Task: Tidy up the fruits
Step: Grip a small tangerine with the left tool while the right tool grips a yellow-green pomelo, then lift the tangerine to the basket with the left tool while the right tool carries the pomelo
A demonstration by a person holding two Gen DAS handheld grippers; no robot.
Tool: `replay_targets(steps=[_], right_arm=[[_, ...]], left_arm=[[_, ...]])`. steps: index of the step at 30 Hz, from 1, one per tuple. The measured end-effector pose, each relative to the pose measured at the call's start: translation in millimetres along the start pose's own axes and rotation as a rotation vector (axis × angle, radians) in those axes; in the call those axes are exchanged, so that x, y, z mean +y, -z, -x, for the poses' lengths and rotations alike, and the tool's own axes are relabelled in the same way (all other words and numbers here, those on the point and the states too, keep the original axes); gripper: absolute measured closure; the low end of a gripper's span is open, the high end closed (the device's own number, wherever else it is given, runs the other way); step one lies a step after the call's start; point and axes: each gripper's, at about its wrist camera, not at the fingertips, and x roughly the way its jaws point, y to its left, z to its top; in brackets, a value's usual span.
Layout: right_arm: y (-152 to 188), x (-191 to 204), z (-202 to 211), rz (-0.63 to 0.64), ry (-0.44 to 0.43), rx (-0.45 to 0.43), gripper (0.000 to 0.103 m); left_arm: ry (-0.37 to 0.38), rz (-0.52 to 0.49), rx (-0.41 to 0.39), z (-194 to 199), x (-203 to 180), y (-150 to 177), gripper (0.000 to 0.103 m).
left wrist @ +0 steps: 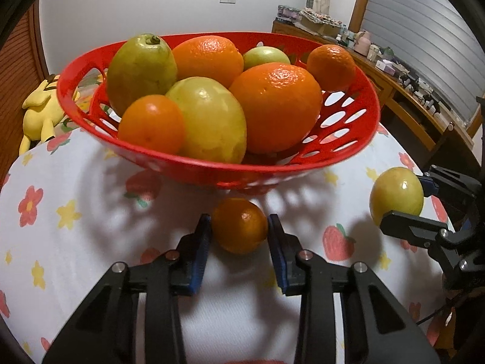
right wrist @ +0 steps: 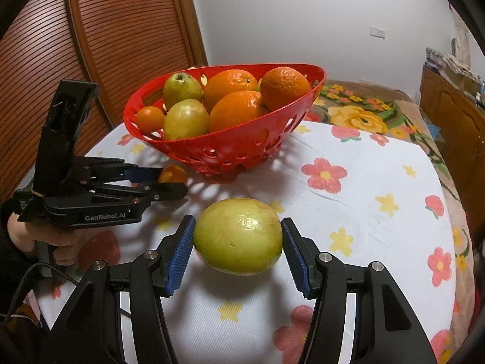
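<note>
A red perforated basket (left wrist: 303,163) stands on the flowered cloth, heaped with oranges, small mandarins and yellow-green fruits. In front of it a small orange (left wrist: 239,227) rests on the cloth, and my left gripper (left wrist: 239,221) is shut on it, its blue pads pressing both sides. The right wrist view shows that same grip from the side, the left gripper (right wrist: 174,182) holding the small orange (right wrist: 172,174). My right gripper (right wrist: 238,227) is shut on a large yellow-green fruit (right wrist: 238,236), held right of the basket just above the cloth, also seen in the left wrist view as the fruit (left wrist: 395,194).
The white cloth (left wrist: 75,212) with red and yellow flowers covers a rounded table. A yellow plush toy (left wrist: 39,112) lies behind it on the left. A wooden sideboard (left wrist: 394,69) with clutter runs along the right. A slatted wooden door (right wrist: 106,45) stands behind. A hand (right wrist: 60,242) grips the left tool.
</note>
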Motion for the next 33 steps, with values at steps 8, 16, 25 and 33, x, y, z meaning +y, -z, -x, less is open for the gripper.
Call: replay_targets(steps=[8,16,25,33], right_arm=[[-2,7,9,0.008,0.003,-0.018,0.045],[-3,18,25,0.021,0.010,-0.047,0.045],[-1,28,50,0.032,0.022,-0.087,0.045],[0,35,79,0.033,0.031,-0.138,0.045]], left_arm=[[0.003,0.001,-0.052,28,0,5,0.068],[-0.005,-0.002,-0.100,52,-2,7,0.068],[-0.014,-0.015,-0.166,88,-10,12,0.068],[-0.021,-0.032,-0.216,114,-21,10,0.068]])
